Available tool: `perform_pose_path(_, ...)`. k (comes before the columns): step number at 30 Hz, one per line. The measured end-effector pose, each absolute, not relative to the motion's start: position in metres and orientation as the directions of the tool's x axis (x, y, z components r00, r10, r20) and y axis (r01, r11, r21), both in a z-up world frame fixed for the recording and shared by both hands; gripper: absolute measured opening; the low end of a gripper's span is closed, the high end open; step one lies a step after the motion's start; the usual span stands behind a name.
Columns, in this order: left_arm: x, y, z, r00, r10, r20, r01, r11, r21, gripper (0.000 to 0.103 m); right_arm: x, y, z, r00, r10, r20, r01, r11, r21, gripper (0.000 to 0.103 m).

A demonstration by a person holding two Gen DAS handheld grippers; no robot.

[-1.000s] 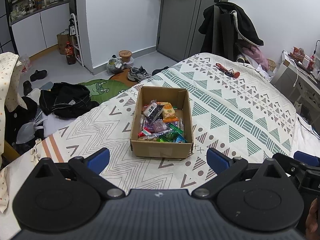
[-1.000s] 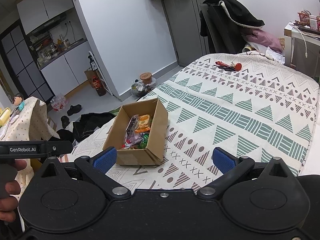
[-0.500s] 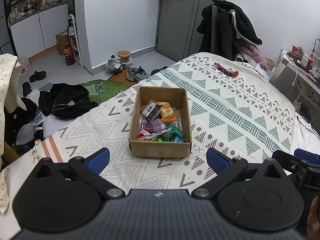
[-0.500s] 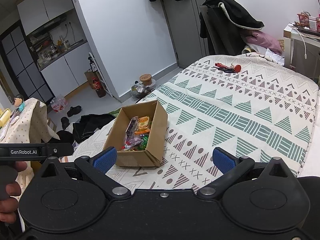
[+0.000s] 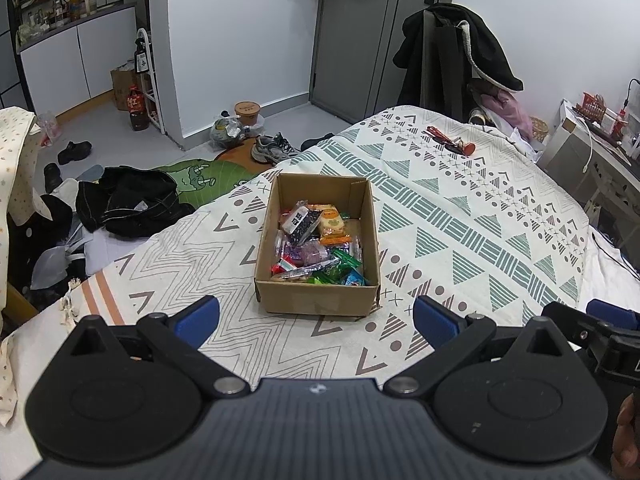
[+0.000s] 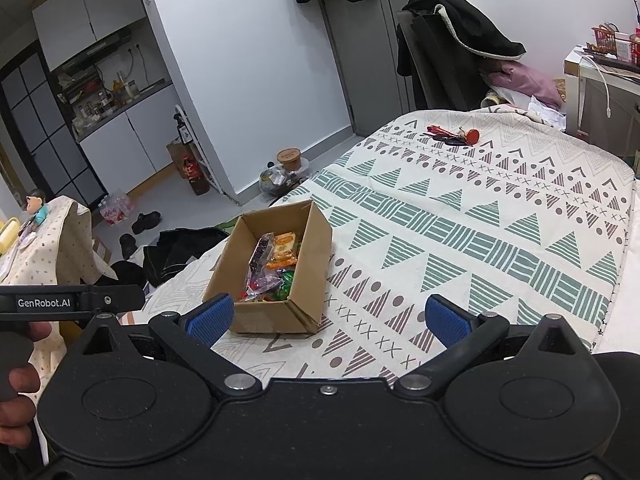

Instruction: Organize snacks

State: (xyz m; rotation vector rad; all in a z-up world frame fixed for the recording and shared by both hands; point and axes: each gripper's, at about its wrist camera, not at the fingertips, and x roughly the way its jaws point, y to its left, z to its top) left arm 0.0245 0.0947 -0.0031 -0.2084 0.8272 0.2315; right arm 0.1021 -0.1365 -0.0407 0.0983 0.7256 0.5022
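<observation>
An open brown cardboard box [image 5: 316,300] [image 6: 308,240] stands on the patterned bedspread [image 5: 460,232] [image 6: 480,240]. Several wrapped snacks [image 5: 316,248] [image 6: 276,268] fill it, among them a black packet, orange packets and green ones. My left gripper [image 5: 316,322] hovers just short of the box's near wall, open, nothing between its blue pads. My right gripper [image 6: 328,320] is open too, with the box ahead and to its left. The left gripper's handle [image 6: 68,302] shows at the left edge of the right wrist view, held by a hand [image 6: 16,392].
Red keys and small items [image 5: 450,140] [image 6: 452,136] lie at the bed's far end. A chair draped with a dark coat [image 5: 452,56] stands beyond. Clothes [image 5: 132,200], shoes [image 5: 272,148] and a green mat [image 5: 200,176] cover the floor left of the bed. A desk [image 5: 592,144] is right.
Both cameras have drifted slightly; the box sits a touch lower-left in the right wrist view. Both grippers stay open and the box has not moved.
</observation>
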Motion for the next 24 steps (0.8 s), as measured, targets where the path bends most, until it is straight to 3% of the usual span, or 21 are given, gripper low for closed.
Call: perform_pose_path(24,0.026,0.0867,-0.0038,0.657,0.12,-0.744,-0.265,0.961,-0.079,0.102,0.1002,-0.1385,-0.0478,0.641,0.463,-0.612,-0.387,0.884,0.263,0.103)
